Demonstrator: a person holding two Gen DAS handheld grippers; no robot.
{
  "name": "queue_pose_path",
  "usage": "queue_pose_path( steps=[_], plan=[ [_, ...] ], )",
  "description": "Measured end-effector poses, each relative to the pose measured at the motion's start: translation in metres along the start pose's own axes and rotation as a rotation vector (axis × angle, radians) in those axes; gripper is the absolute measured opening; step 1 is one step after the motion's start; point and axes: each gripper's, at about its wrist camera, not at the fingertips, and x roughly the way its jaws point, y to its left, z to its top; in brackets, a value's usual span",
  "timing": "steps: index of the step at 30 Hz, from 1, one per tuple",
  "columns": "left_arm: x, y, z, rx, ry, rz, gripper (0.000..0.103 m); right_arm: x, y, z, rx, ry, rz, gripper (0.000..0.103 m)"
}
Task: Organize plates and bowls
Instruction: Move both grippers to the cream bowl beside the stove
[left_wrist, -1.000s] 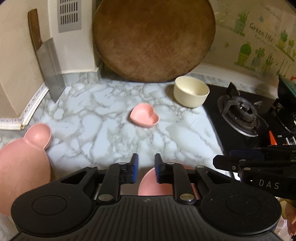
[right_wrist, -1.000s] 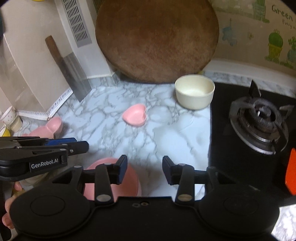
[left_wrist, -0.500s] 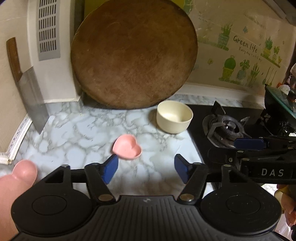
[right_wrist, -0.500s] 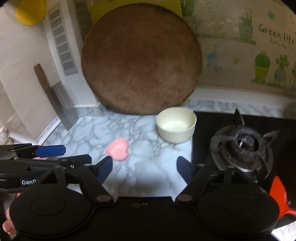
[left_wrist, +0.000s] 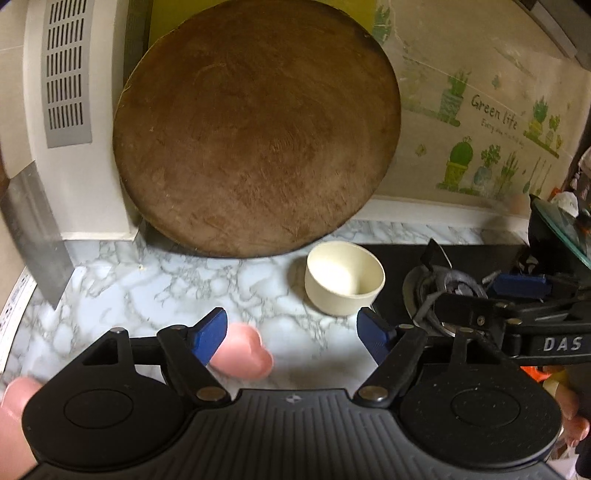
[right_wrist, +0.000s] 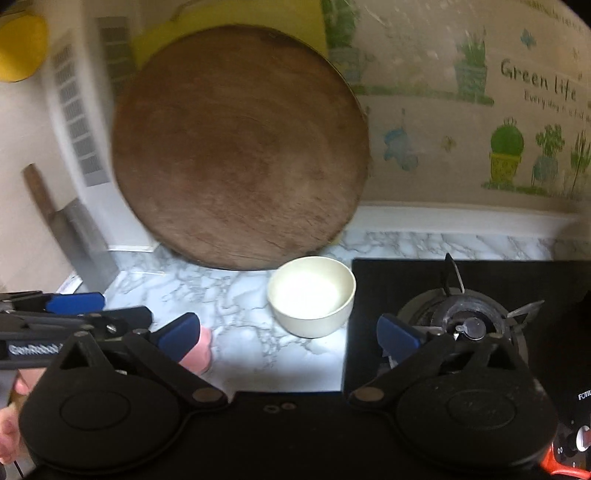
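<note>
Since a second ago both claws have let go of the pink dish they were closed around, which has dropped out of view beneath them, and both have come forward toward the back wall, so the round brown chopping board leaning there now fills far more of each view. Going by size, that board stands straight ahead of both claws, on the far edge of the marble tabletop. Ahead and to the right of the right claw sits the gas burner on its black hob. The cream bowl stands just beyond the right claw, almost on its centre line, a little inside its right finger; from the left claw the same bowl lies ahead and off to the right, past that claw's right finger. I judge the right claw the nearer and better lined up for it. The bowl is round, so no long axis matters. Smallest is the pink heart dish, just beside the left claw's left finger, partly behind it and not touching as far as I can tell. Both claws are wide and opening, with nothing between their fingers.
</note>
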Motion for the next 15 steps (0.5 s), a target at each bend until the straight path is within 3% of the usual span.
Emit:
queue_pose_path(
  steps=[6,15],
  plan=[
    [0.027,-0.002,0.025,0.025,0.020,-0.005,0.077,0.031,-0.020,0.016,0.049,0.040,-0.055,0.103],
    [0.086,-0.001,0.060,0.010,0.162,-0.033,0.077,0.078,-0.042,0.038,0.143,0.131,-0.083,0.099]
  ],
)
